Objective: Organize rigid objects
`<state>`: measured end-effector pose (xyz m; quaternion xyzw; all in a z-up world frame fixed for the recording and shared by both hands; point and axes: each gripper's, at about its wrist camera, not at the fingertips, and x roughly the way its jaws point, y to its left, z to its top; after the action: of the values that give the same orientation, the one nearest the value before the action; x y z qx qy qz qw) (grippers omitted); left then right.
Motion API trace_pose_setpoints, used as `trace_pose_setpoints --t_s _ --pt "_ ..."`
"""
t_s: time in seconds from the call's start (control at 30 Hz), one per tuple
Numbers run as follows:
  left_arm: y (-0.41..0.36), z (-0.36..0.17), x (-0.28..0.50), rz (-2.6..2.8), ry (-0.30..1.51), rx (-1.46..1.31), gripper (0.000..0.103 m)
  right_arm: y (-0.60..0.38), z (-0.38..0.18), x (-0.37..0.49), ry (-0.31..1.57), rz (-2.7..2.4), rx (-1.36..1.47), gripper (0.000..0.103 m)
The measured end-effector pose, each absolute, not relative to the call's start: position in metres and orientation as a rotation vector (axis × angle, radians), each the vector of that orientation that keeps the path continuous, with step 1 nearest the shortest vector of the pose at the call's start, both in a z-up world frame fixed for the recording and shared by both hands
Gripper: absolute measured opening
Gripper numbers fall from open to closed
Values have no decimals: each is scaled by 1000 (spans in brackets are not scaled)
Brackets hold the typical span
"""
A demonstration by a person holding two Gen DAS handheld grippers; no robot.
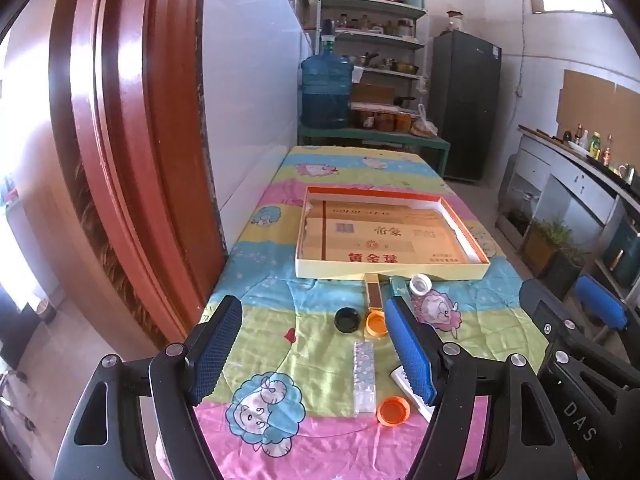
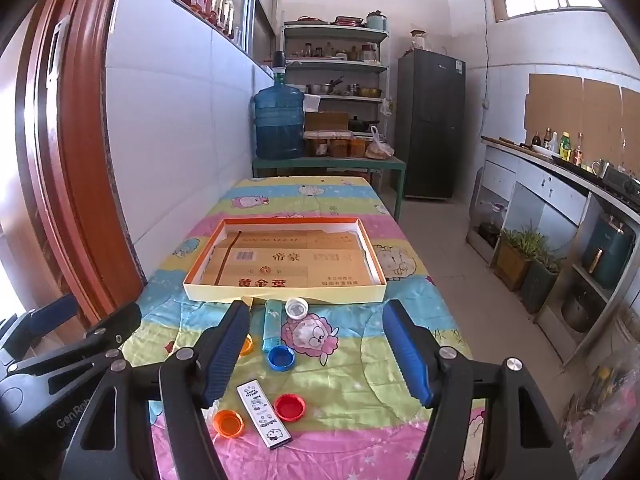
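Ahead of both grippers, on the cartoon-print tablecloth, I find the shallow cardboard tray; its flattened carton liner reads "黄金叶". My right gripper stands fully spread, holding nothing. Between its fingers lie a blue cap, a red cap, a white cap, a teal lighter and a white lighter printed "HELLO KITTY". An orange cap sits just beside the left finger. My left gripper is likewise wide apart and empty; "DAS" shows on the neighbouring gripper body. Between its fingers lie a black cap, an orange-yellow cap and a clear patterned lighter. Nothing blocks the tray.
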<state>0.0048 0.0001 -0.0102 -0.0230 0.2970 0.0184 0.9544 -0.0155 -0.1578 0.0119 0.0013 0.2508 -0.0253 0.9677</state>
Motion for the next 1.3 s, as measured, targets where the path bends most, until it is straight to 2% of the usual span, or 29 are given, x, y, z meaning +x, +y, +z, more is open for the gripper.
trace_pose_setpoints --t_s 1.3 --pt "3 -18 9 47 622 -54 75 -156 0 -6 549 -27 10 69"
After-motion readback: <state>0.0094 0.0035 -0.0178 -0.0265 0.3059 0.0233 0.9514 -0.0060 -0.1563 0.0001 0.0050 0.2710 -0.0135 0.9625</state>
